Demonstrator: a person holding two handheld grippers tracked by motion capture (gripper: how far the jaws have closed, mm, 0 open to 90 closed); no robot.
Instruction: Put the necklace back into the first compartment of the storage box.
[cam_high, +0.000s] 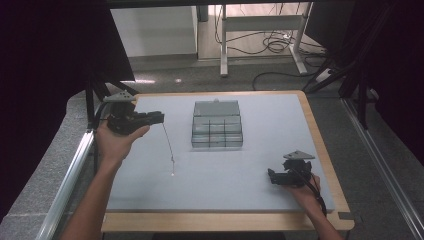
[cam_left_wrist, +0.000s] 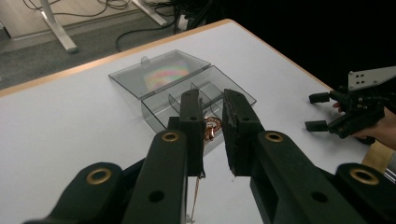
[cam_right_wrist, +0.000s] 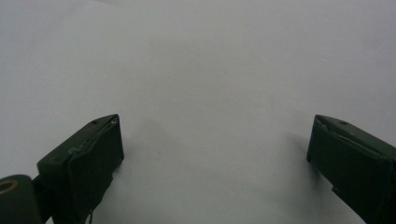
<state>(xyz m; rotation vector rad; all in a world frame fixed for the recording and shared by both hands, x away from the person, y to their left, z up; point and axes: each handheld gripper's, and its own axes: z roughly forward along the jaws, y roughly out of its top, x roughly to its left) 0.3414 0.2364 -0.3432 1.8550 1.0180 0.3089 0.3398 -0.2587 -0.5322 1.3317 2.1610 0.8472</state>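
- Left gripper (cam_high: 159, 118) is held above the left part of the counter (cam_high: 260, 180), its jaws pointing toward the clear box (cam_high: 217, 131).
- Jaws narrow, with a small gap between the tips in the left gripper view. A thin chain (cam_high: 168, 142) hangs from them; in that view its upper end (cam_left_wrist: 197, 196) sits against the inner face of one jaw. Whether both pads press on it cannot be told.
- In the high view the chain slants down and right from the jaws; its small pale lower end (cam_high: 173, 174) is at or just above the counter surface.
- Clear box stands mid-counter, lid (cam_left_wrist: 159, 72) laid open flat behind it, compartments inside; a coppery coiled item (cam_left_wrist: 211, 127) lies in a near compartment.
- Right gripper (cam_high: 273, 176) is low over the counter's right front, jaws wide apart, nothing between them.
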